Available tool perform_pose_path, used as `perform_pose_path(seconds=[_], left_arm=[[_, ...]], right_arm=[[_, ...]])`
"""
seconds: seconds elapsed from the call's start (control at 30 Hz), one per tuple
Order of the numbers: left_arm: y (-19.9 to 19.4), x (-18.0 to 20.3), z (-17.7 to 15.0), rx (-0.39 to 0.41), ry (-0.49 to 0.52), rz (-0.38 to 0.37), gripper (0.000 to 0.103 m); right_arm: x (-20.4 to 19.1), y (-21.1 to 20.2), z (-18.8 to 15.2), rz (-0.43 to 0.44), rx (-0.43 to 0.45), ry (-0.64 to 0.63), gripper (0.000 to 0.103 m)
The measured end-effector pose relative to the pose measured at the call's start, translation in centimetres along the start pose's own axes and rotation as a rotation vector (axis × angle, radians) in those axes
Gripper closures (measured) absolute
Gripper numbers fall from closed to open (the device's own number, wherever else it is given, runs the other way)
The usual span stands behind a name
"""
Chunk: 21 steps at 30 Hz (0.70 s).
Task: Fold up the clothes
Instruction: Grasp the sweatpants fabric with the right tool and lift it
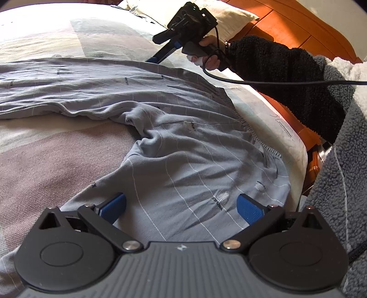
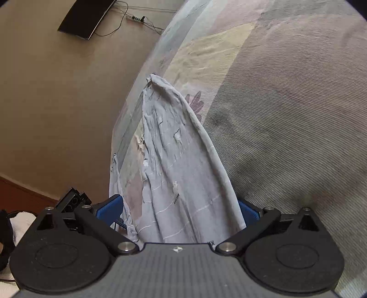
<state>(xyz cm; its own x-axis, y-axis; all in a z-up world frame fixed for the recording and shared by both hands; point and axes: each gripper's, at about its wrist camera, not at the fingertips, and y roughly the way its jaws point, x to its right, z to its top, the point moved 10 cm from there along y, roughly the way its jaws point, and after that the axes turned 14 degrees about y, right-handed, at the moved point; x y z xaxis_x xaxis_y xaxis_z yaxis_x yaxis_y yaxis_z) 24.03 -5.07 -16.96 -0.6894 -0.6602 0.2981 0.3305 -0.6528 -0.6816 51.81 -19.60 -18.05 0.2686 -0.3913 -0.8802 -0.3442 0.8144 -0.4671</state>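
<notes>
The grey trousers (image 1: 174, 128) lie spread on the bed (image 1: 57, 155), the waistband (image 1: 250, 128) toward the edge at 3 o'clock in the left wrist view and one leg running off toward 9 o'clock. The left gripper (image 1: 181, 206) hangs just over the cloth at 6 o'clock with its jaws wide apart; the blue pads (image 1: 114, 205) stand clear on either side and pinch nothing.

At 12 o'clock in that view the right gripper (image 1: 152, 60) points down at the far edge of the trousers, held by a hand (image 1: 209, 53) in a dark fleece sleeve (image 1: 286, 84). A black cable (image 1: 275, 82) trails from it across toward 3 o'clock. In its own view the right gripper (image 2: 181, 212) has its jaws spread wide, with a trouser leg (image 2: 174, 165) running up between them toward 12 o'clock; the cloth fills the gap, and whether the pads press on it cannot be told.

A pale pillow (image 1: 220, 16) sits at 1 o'clock beyond the right gripper. The bed is covered with a sheet printed in faded pink, grey and cream blocks. An orange wooden bed frame (image 1: 298, 25) runs along the 2 o'clock side. In the right wrist view, tan floor (image 2: 57, 103) fills the 9 o'clock side, with a flat black panel (image 2: 86, 17) and a power strip (image 2: 136, 18) with wires at 11 o'clock.
</notes>
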Motion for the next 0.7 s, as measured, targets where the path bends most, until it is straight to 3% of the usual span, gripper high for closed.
perform_pose_path(seconds=[0.07, 0.13, 0.2, 0.23, 0.3, 0.43, 0.7], left_arm=[[0.0, 0.0, 0.0, 0.004, 0.006, -0.005, 0.001], [-0.1, 0.0, 0.0, 0.017, 0.002, -0.012, 0.001], [-0.1, -0.1, 0.0, 0.030, -0.004, -0.012, 0.001], [0.0, -0.1, 0.1, 0.033, -0.005, -0.010, 0.001], [0.0, -0.1, 0.1, 0.033, -0.003, -0.006, 0.001], [0.1, 0.0, 0.2, 0.020, -0.008, 0.005, 0.001], [0.3, 0.3, 0.1, -0.008, 0.003, 0.038, 0.001]], right_arm=[[-0.3, 0.6, 0.6, -0.007, -0.024, -0.020, 0.004], [0.7, -0.3, 0.6, -0.046, 0.005, -0.004, 0.025], [1.7, -0.9, 0.5, -0.089, 0.056, 0.013, 0.058], [1.9, -1.0, 0.4, -0.126, 0.079, -0.005, 0.065], [2.1, -1.0, 0.0, -0.208, 0.123, -0.054, 0.090], [1.3, -0.8, -0.9, -0.299, 0.151, -0.174, 0.098], [2.1, -3.1, 0.3, -0.430, 0.284, -0.156, 0.098]])
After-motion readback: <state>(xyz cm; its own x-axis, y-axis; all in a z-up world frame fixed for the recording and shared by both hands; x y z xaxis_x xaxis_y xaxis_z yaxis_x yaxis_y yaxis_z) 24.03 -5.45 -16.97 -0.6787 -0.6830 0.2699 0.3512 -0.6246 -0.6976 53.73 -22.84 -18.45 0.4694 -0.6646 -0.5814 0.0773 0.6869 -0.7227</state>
